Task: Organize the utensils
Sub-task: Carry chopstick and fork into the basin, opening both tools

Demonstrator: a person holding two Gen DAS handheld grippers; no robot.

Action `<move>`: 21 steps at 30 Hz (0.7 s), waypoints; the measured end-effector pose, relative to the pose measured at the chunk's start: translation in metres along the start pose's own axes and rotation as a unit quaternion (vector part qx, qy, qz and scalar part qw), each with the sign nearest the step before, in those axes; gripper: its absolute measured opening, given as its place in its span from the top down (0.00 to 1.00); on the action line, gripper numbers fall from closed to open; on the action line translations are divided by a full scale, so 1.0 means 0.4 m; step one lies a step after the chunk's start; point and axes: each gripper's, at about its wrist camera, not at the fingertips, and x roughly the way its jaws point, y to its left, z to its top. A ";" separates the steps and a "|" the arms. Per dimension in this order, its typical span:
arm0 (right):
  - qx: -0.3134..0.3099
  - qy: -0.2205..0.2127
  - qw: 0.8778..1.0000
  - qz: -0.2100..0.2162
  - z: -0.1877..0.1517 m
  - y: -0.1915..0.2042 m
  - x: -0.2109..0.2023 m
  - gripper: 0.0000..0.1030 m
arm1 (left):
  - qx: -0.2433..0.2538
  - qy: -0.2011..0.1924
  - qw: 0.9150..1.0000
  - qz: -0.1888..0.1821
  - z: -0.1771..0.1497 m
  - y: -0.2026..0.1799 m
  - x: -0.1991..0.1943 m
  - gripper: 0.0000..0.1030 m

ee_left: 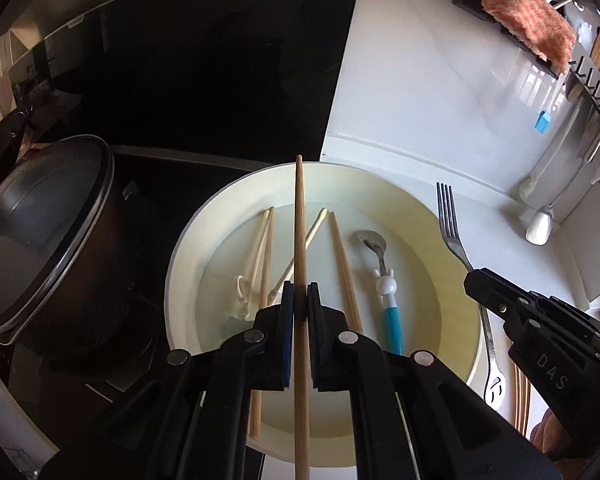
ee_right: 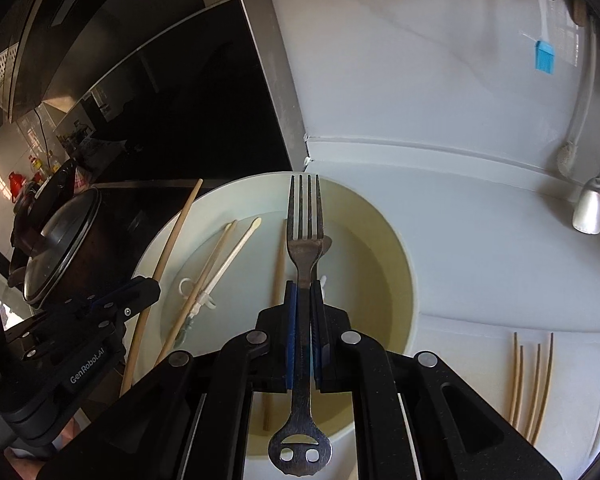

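Observation:
My left gripper [ee_left: 300,292] is shut on a long wooden chopstick [ee_left: 300,220] that points away over the round white basin [ee_left: 188,256]. My right gripper [ee_right: 305,292] is shut on a metal fork [ee_right: 305,216], tines forward, its smiley-face handle end toward the camera. In the left wrist view the right gripper [ee_left: 472,278] and fork [ee_left: 450,220] hang at the basin's right rim. In the basin lie a wooden chopstick [ee_left: 344,264], pale training chopsticks [ee_left: 260,248] and a blue-handled child's spoon [ee_left: 384,280]. From the right wrist, the left gripper [ee_right: 148,286] carries its chopstick [ee_right: 172,240] at the basin's [ee_right: 404,272] left rim.
A dark pot with a glass lid [ee_left: 48,232] stands left of the basin on the black cooktop. Several wooden chopsticks [ee_right: 532,384] lie on the white counter at the right. A rack with a pink cloth [ee_left: 524,12], a blue brush [ee_right: 544,56] and hanging ladles [ee_right: 590,204] line the back wall.

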 end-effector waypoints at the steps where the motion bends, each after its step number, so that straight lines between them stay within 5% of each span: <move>1: -0.001 0.005 1.000 0.002 0.003 0.002 0.016 0.94 | -0.004 0.004 1.000 0.003 -0.001 0.001 0.011 0.93; 21: 0.007 0.082 0.996 0.015 0.021 0.028 0.219 0.94 | -0.004 0.046 0.999 -0.002 -0.007 0.020 0.128 0.93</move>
